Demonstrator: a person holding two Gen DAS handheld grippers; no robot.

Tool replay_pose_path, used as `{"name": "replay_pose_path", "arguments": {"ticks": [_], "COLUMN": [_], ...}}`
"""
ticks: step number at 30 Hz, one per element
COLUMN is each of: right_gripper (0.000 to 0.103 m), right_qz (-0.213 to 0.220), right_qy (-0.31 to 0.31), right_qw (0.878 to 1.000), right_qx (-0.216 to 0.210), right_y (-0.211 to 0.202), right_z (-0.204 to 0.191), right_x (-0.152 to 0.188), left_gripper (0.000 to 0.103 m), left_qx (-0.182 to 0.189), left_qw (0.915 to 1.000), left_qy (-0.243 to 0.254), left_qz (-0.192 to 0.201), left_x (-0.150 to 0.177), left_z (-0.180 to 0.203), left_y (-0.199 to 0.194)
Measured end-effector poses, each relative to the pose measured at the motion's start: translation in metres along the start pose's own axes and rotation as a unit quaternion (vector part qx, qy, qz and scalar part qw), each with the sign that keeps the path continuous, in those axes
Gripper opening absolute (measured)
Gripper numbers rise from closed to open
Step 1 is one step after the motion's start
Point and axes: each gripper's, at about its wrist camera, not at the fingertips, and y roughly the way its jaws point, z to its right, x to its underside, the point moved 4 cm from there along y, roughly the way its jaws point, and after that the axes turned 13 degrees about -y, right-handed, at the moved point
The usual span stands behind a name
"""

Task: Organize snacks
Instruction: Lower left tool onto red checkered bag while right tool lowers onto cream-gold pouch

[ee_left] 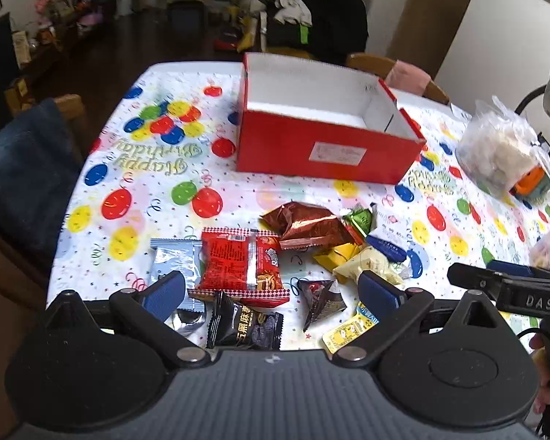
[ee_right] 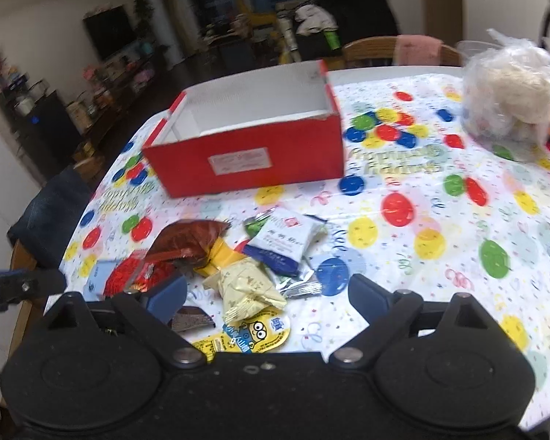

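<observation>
Left gripper [ee_left: 271, 289]: my jaws wide, over red snack packet [ee_left: 238, 262]
Right gripper [ee_right: 267, 295]: jaws wide, nothing held
Red box [ee_left: 326, 146]: open, behind snack pile

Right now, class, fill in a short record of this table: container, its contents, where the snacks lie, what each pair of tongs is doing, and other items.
container: red box, open top, on the balloon tablecloth
contents: none visible; white inside
snacks: loose pile in front of the box, including red packet, brown bag, black packet, yellow Minion cup
left tongs: open, above the pile, holding nothing
right tongs: open, above the pile, holding nothing
other: clear plastic bag at the far right
</observation>
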Motion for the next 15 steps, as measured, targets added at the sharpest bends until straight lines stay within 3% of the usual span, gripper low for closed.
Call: {"name": "replay_pose_path", "arguments": {"ticks": [4,15], "right_gripper": [0.087,0.082], "right_qz": [-0.022,-0.037], "right_qy": [-0.049,-0.137], "right_qw": [0.998,0.988], "right_qx": [-0.014,-0.056], "right_y": [0.019,0.070], "right_z": [-0.003,-0.024], "right_x": [0.003,0.001], "left_gripper": [0.101,0.100], "left_qx": [-0.010,-0.034], "left_qw": [0.9996,0.9962], "left_qy": [0.005,0.022], "left_qz": [-0.025,-0.076], "left_x": [-0.003,-0.017], "left_z": [-0.006,-0.009], "left_y": [0.024,0.081]}}
